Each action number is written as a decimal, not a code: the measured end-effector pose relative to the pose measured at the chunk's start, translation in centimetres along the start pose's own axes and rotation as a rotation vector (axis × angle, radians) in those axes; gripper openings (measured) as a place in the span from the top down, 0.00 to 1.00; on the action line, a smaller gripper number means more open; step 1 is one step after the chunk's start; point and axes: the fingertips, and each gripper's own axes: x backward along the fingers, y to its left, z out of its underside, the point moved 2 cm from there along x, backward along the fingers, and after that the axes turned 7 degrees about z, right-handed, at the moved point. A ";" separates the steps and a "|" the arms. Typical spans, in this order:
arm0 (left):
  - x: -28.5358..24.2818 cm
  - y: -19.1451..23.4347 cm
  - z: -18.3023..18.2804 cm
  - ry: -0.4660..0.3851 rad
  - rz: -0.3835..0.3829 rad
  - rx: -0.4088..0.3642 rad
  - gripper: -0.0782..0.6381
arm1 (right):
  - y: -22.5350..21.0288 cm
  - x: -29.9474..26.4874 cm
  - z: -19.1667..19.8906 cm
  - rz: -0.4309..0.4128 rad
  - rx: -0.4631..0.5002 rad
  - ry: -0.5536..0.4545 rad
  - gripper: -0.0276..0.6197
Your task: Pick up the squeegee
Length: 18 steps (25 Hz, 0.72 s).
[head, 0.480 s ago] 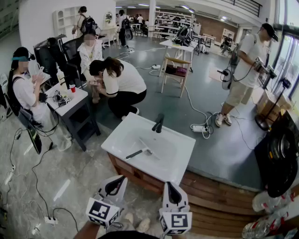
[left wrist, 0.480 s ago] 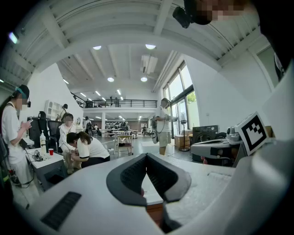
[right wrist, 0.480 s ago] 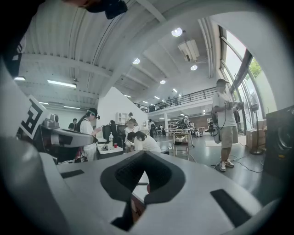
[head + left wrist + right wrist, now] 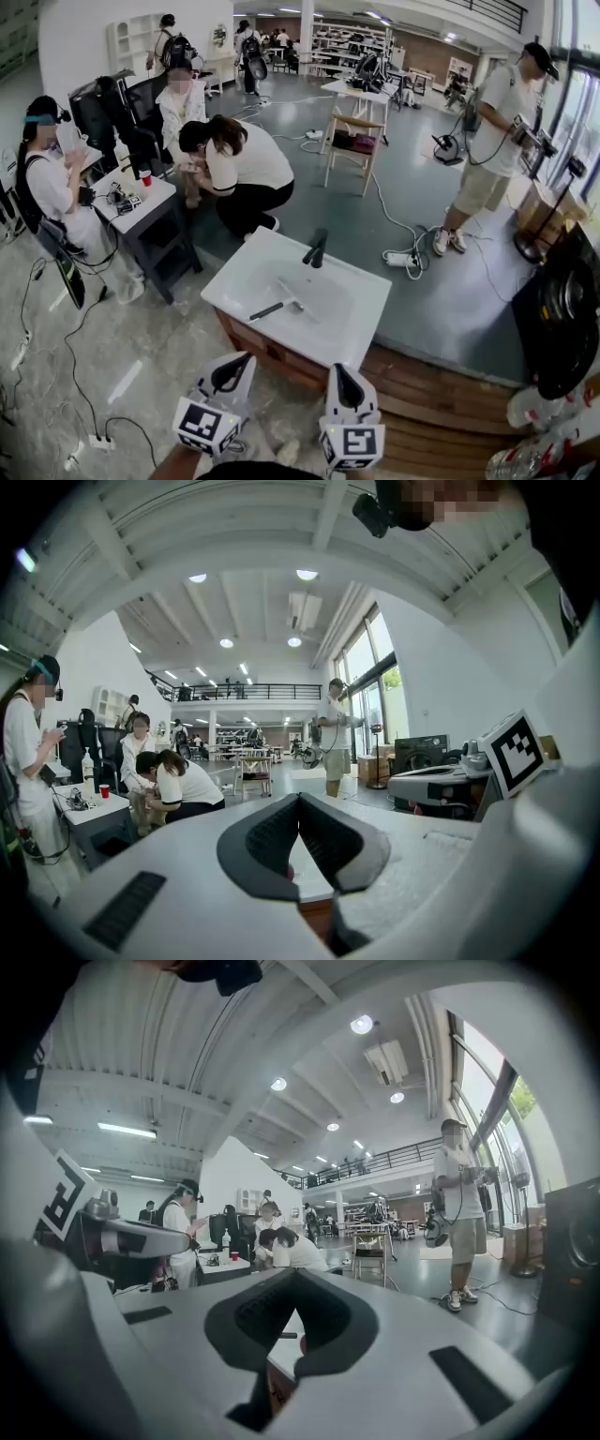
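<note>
The squeegee (image 4: 279, 307), with a dark handle and pale blade, lies flat in the basin of the white sink (image 4: 367, 302), in front of the black faucet (image 4: 316, 248). Both grippers hover side by side short of the sink's near edge, pointing roughly level at it. My left gripper (image 4: 240, 359) is shut and empty; in the left gripper view (image 4: 300, 799) its tips meet, with the sink's white top behind them. My right gripper (image 4: 339, 369) is shut too (image 4: 296, 1274), and a piece of the squeegee's handle (image 4: 288, 1335) shows beyond its jaws.
The sink sits on a wooden cabinet (image 4: 281, 354) at the edge of a wooden platform (image 4: 441, 394). A small grey table (image 4: 141, 211) and seated and crouching people are at the left. Cables (image 4: 56, 375) run over the floor, and a black machine (image 4: 562, 319) stands at the right.
Grippers and squeegee stand as before. The standing person at the far right has shifted the device hanging at the side.
</note>
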 end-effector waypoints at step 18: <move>-11.7 9.2 0.2 0.042 0.082 0.023 0.89 | -2.3 -12.4 0.2 0.085 -0.050 0.020 0.96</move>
